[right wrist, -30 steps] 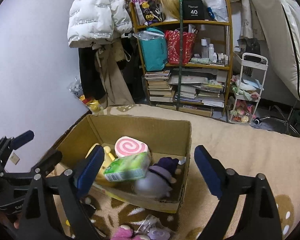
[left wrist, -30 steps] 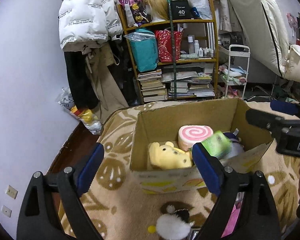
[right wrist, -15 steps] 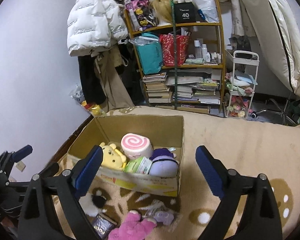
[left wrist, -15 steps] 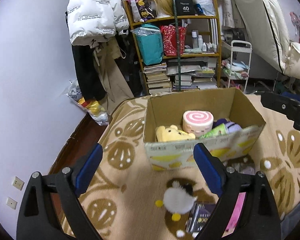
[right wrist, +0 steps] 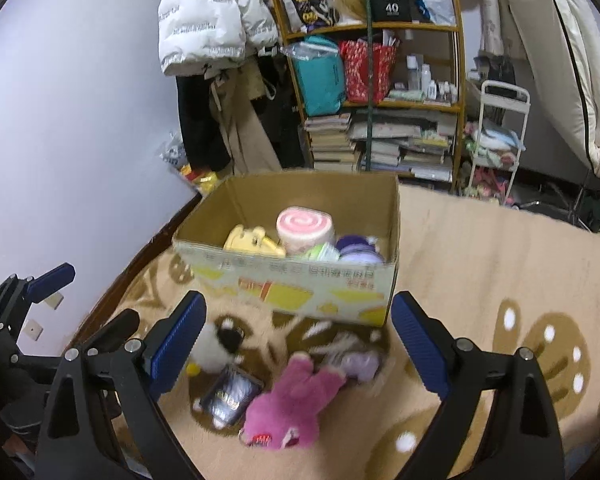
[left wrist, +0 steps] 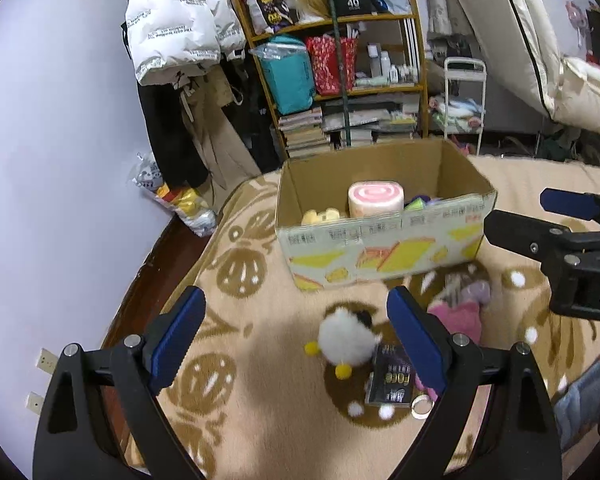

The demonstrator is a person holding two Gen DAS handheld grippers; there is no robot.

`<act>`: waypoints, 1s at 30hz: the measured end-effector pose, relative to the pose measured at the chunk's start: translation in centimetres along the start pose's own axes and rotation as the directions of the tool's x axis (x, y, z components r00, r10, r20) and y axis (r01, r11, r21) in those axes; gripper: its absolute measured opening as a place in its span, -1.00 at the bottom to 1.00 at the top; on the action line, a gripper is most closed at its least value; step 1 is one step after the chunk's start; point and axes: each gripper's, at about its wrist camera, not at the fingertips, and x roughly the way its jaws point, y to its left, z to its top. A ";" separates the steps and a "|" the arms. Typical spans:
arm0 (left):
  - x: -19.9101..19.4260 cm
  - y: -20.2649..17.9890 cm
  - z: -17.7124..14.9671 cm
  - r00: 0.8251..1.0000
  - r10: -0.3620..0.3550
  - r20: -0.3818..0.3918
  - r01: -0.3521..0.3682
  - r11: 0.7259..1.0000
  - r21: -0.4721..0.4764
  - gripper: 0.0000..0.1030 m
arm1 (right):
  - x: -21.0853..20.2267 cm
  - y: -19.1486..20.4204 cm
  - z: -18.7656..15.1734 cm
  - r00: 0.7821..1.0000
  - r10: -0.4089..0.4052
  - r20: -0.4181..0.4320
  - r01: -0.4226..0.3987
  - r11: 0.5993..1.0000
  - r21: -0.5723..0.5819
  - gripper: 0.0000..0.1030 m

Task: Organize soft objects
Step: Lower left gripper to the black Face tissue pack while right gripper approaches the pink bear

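Note:
A cardboard box (left wrist: pixel 380 256) (right wrist: pixel 300 288) stands on the patterned blanket. It holds a pink swirl roll plush (left wrist: pixel 375 199) (right wrist: pixel 305 227), a yellow plush (right wrist: pixel 252 241), a green pack (right wrist: pixel 320 254) and a purple plush (right wrist: pixel 358 255). In front of the box lie a white fluffy plush (left wrist: pixel 346 338) (right wrist: pixel 212 346), a pink plush (right wrist: pixel 290 408) (left wrist: pixel 458 316), a small purple plush (right wrist: pixel 360 364) and a dark packet (left wrist: pixel 392 380) (right wrist: pixel 230 398). My left gripper (left wrist: pixel 296 332) is open and empty, just short of the white plush. My right gripper (right wrist: pixel 298 342) is open and empty above the pink plush.
A cluttered shelf (left wrist: pixel 340 80) with books and bags stands behind the box. Coats and a white puffer jacket (left wrist: pixel 176 20) hang at the wall. A white trolley (left wrist: pixel 462 100) stands at the right. The bed's left edge (left wrist: pixel 160 248) drops to dark floor.
Both grippers have pulled back from the box and tilted down. The loose plush toys and packet in front of the box have come into fuller view.

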 end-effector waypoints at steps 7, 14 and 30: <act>-0.1 -0.8 -1.7 0.998 -0.017 -0.063 0.017 1.000 0.009 0.77 | 0.2 0.4 -2.7 0.997 -0.014 -0.076 0.014 1.000 0.001 0.90; 0.1 -1.4 -2.9 0.994 -0.043 -0.100 0.045 0.999 0.014 0.77 | 0.9 0.8 -4.3 0.991 -0.020 -0.134 0.020 1.000 -0.004 0.90; 2.5 -1.7 -3.6 0.986 -0.058 -0.156 0.060 0.998 0.010 0.77 | 2.6 0.2 -4.2 0.983 -0.041 -0.179 0.044 0.999 0.009 0.90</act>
